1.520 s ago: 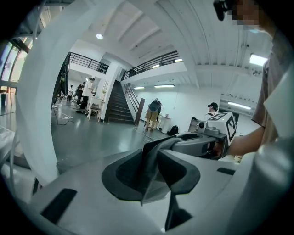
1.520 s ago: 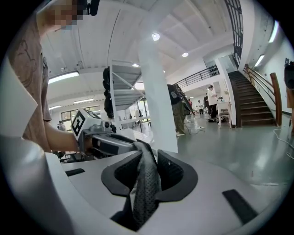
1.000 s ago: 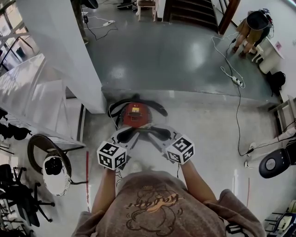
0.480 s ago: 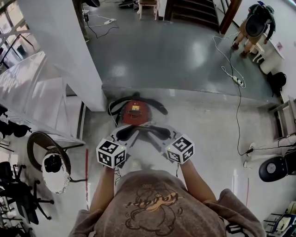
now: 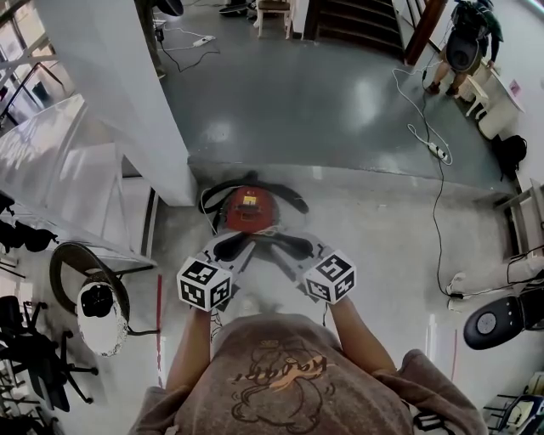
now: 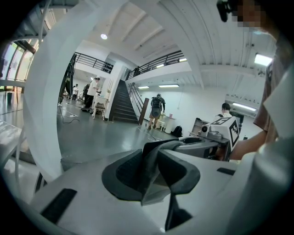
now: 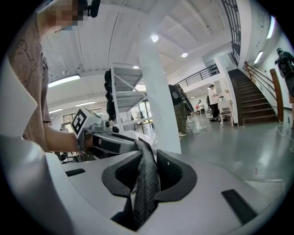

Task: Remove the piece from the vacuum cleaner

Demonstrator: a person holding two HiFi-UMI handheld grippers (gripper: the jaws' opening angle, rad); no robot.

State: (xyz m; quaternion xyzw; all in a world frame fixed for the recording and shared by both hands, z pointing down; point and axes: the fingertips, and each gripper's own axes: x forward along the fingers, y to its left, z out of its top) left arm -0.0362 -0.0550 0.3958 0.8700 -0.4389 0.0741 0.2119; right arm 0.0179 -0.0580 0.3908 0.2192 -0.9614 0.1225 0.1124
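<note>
The red vacuum cleaner point(image 5: 248, 208) sits on the floor with its black hose point(image 5: 293, 200) curled around it. Just nearer me, both grippers are held above the floor, facing each other. A dark grey strip with a mesh texture point(image 5: 260, 237) spans between them. My left gripper point(image 5: 234, 247) is shut on one end of this piece point(image 6: 149, 165). My right gripper point(image 5: 286, 247) is shut on the other end point(image 7: 146, 181), which hangs folded between its black pads. Each gripper shows in the other's view, close by.
A white pillar point(image 5: 127, 93) rises just left of the vacuum cleaner. White shelving point(image 5: 59, 178), a round stand point(image 5: 100, 310) and office chairs point(image 5: 34, 357) crowd the left. A cable and power strip point(image 5: 435, 149) lie at the right. A person point(image 5: 466, 38) stands far back near the stairs point(image 5: 348, 21).
Both grippers keep almost the same place with the strip between them. The person at the far back right has stood up and shifted.
</note>
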